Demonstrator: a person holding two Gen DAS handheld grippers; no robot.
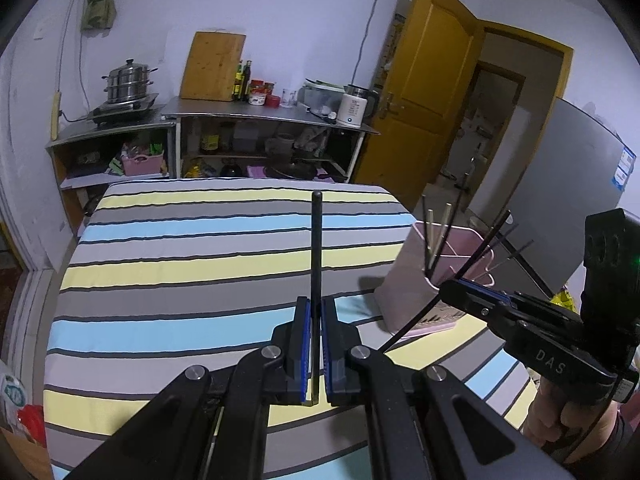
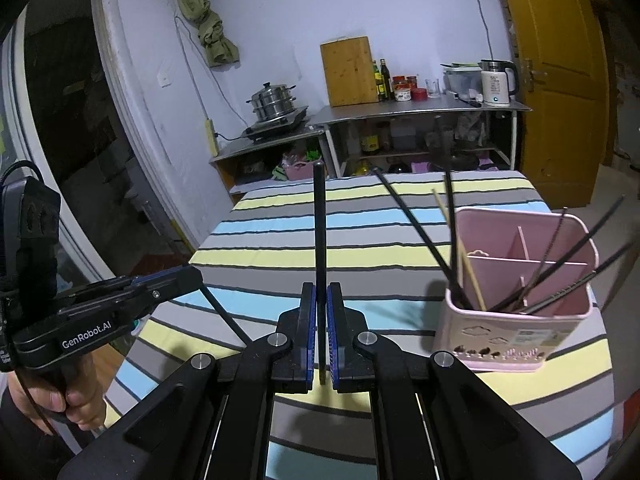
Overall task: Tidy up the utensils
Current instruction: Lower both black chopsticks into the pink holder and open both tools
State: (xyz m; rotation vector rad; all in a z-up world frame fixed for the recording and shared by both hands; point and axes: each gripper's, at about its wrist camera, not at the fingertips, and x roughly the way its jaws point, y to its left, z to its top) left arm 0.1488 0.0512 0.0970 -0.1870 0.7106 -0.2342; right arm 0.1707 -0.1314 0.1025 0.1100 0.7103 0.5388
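Observation:
My left gripper [image 1: 316, 304] is shut on a black chopstick [image 1: 316, 248] that points straight ahead over the striped tablecloth [image 1: 180, 240]. My right gripper [image 2: 321, 292] is likewise shut on a second black chopstick [image 2: 319, 232]. A pink divided utensil holder [image 2: 516, 328] stands at the table's right side, with several black and wooden chopsticks [image 2: 552, 276] leaning in its compartments. In the left wrist view the right gripper [image 1: 456, 286] hovers just in front of the holder [image 1: 404, 276]. The left gripper [image 2: 192, 276] is off to the left, apart from the holder.
Beyond the table stands a steel counter [image 1: 260, 110] with a wooden cutting board [image 1: 214, 66], bottles, jars and a white kettle [image 1: 354, 108]. A steamer pot [image 1: 130, 82] sits on a stove at the left. A yellow door [image 1: 432, 92] stands open at the right.

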